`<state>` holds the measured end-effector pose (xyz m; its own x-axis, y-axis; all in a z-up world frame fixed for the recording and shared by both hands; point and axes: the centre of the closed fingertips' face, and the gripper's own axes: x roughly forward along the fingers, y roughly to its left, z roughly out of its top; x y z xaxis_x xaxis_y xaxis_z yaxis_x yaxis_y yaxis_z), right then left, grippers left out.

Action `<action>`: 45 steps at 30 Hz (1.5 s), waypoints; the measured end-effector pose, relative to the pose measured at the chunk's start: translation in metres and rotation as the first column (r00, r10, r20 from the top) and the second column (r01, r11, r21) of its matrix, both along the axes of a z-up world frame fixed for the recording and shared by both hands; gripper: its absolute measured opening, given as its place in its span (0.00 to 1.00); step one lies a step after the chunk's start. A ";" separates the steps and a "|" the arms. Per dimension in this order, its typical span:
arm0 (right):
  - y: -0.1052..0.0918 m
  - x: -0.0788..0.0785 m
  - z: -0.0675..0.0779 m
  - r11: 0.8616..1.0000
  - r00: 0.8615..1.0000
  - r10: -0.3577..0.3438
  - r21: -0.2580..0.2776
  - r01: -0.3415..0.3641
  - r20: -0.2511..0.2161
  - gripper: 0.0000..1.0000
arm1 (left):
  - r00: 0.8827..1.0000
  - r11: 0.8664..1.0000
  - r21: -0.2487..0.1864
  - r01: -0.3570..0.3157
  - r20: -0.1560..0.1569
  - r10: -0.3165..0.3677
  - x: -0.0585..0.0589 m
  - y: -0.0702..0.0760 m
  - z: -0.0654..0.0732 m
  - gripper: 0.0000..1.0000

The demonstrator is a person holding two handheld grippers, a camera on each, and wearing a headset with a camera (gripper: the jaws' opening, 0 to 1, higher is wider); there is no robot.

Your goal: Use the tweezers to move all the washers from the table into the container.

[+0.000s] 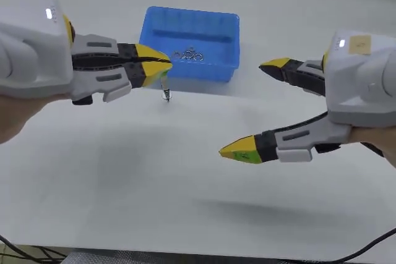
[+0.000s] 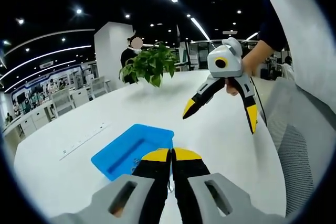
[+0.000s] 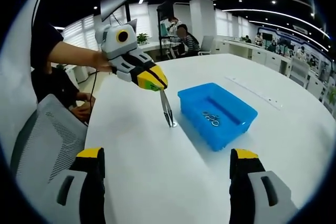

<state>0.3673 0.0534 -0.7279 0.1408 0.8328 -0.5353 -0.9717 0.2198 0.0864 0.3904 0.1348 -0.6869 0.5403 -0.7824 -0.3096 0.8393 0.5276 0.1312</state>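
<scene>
My left gripper (image 1: pixel 162 68) is shut on a pair of metal tweezers (image 1: pixel 165 88) that point down at the white table (image 1: pixel 185 177), just in front of the blue container (image 1: pixel 213 69). In the right gripper view the tweezers (image 3: pixel 167 106) hang from the left gripper (image 3: pixel 151 78), and their tip rests at a small glint on the table; I cannot tell if it is a washer. Several washers (image 1: pixel 189 55) lie inside the container (image 3: pixel 231 129). My right gripper (image 1: pixel 252 108) is open, with nothing between its jaws, to the right of the container. In the left gripper view it (image 2: pixel 219 120) hangs above the table.
A mesh office chair (image 3: pixel 50 140) stands at the table's near edge. A potted plant (image 2: pixel 149 65) sits at the far end of the table, beyond the container (image 2: pixel 113 163). A cable (image 1: pixel 371 245) runs off the front right corner.
</scene>
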 end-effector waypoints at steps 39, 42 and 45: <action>0.096 0.010 -0.019 0.961 0.961 0.275 -0.023 -0.276 -0.013 0.48 | 0.986 0.988 0.056 0.146 -0.094 -0.141 -0.005 -0.017 0.000 0.04; 0.103 0.010 -0.021 0.955 0.955 0.295 -0.022 -0.296 -0.016 0.45 | 0.985 0.987 0.058 0.149 -0.096 -0.143 -0.005 -0.017 0.000 0.04; 0.109 0.012 -0.023 0.947 0.948 0.319 -0.023 -0.319 0.001 0.35 | 0.984 0.987 0.056 0.150 -0.101 -0.144 -0.004 -0.014 0.000 0.04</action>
